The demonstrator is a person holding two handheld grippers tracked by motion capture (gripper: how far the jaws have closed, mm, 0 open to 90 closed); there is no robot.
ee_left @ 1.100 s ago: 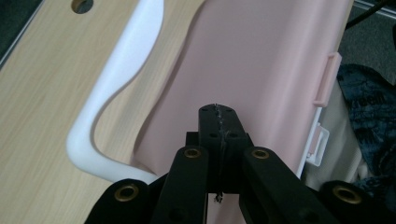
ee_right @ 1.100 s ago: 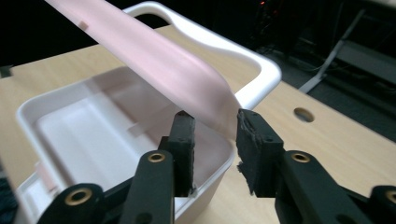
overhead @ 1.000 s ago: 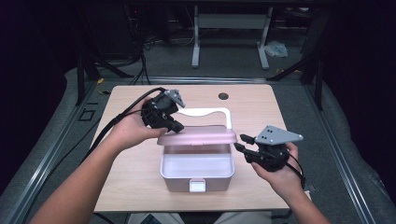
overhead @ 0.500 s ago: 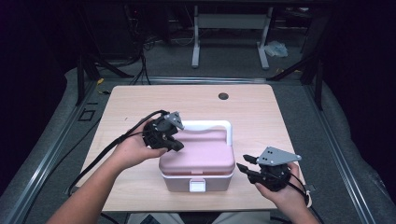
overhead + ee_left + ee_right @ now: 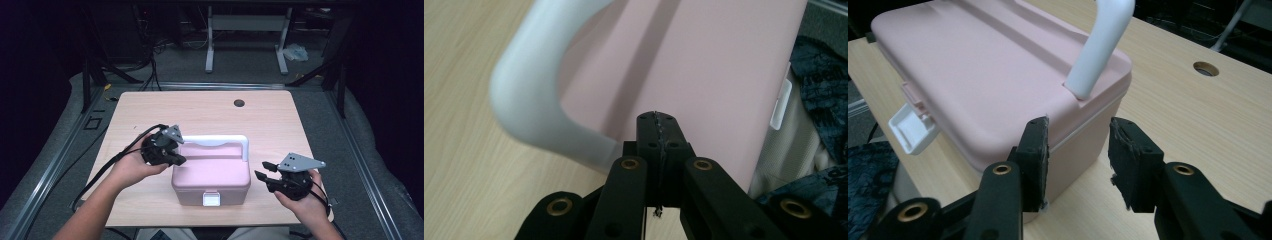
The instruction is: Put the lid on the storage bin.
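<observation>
A pink box [image 5: 210, 170] with its lid down stands at the front middle of the table [image 5: 200, 110]. Its white handle [image 5: 215, 141] stands upright, and a white latch [image 5: 211, 200] hangs on the front wall. My left gripper [image 5: 177, 159] is shut, with nothing held. Its tips [image 5: 656, 120] lie over the lid [image 5: 704, 65] by the handle's left foot [image 5: 539, 115]; I cannot tell whether they touch. My right gripper [image 5: 261, 169] is open just right of the box, apart from it. Its jaws [image 5: 1078, 135] have just been opening, nothing between them, pointing at the box's corner [image 5: 1083, 125].
A round cable hole [image 5: 239, 103] sits at the table's far side. Dark floor, cables and a metal frame [image 5: 245, 30] lie beyond the table. Bare tabletop lies behind the box and to both sides.
The lid, standing open a second ago, has come down shut. My left gripper sank with it. My right gripper drew back to the right and lower, and its jaws widened.
</observation>
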